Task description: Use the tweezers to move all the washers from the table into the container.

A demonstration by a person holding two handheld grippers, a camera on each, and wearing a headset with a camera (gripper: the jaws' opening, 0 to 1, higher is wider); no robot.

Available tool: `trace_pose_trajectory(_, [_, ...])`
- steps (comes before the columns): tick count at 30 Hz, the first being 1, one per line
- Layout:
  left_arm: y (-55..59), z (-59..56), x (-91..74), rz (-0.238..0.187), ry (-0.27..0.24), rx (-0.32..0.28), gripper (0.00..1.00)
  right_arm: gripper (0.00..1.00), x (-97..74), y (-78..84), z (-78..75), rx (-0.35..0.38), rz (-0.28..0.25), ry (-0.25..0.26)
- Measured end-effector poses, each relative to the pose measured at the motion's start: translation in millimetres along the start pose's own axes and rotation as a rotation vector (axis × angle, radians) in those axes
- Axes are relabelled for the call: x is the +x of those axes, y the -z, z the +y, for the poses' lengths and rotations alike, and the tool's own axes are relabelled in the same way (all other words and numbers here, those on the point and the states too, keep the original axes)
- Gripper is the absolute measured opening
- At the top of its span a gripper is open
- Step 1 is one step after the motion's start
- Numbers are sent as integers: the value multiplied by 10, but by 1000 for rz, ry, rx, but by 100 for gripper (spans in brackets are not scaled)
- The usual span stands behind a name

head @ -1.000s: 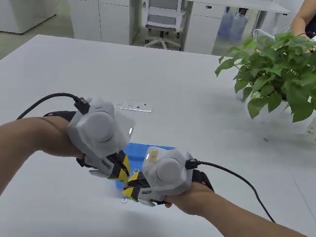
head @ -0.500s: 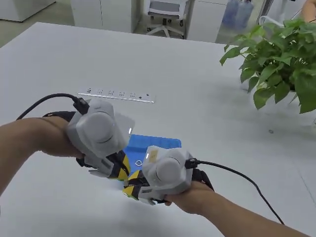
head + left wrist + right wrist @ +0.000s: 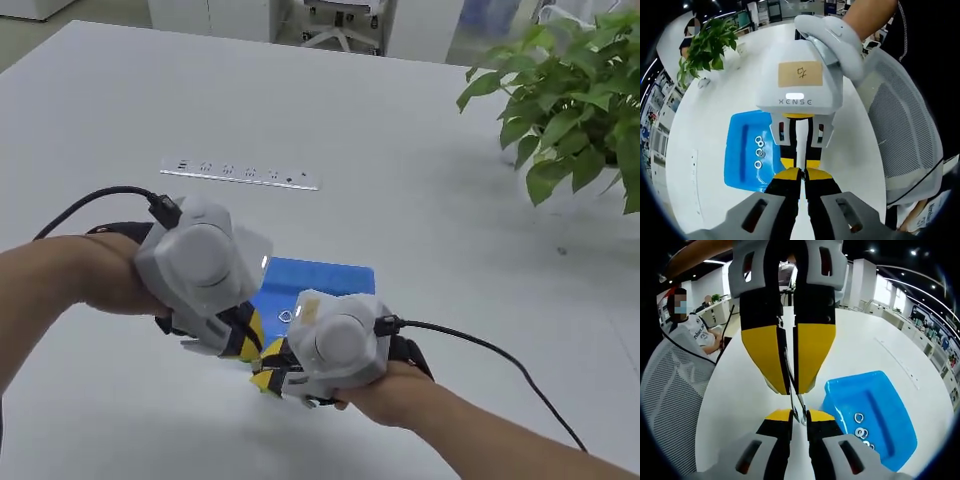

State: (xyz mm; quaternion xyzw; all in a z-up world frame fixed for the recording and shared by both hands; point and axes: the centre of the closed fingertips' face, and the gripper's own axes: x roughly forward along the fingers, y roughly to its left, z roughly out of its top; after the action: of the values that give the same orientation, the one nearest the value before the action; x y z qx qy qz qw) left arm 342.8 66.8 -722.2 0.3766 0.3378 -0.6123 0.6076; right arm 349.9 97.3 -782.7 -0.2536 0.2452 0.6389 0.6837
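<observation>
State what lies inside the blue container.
The blue container holds at least three washers in a row. The left gripper, shut on tweezers, covers its near corner, so anything there cannot be seen.

XENSE on right gripper [image 3: 800, 161], 右 on its label [image 3: 800, 74]

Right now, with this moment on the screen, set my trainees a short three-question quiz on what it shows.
1. True or false: the container is red.
2. How many washers lie in it, going by the left gripper view? A two, B three, C five.
3. Fill in: the left gripper and the right gripper meet tip to tip, with the thin metal ___ between their jaws.
Key: 1 false; 2 B; 3 tweezers.
</observation>
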Motion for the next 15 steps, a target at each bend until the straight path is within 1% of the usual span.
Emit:
trace_pose_trajectory(6, [38,22,31,1,3,-5,6,12,39,15,-14,-1,2,-8])
trace_pose_trajectory(15, [27,51,41,-27,10,-28,6,12,69,44,-20,18,2,-12])
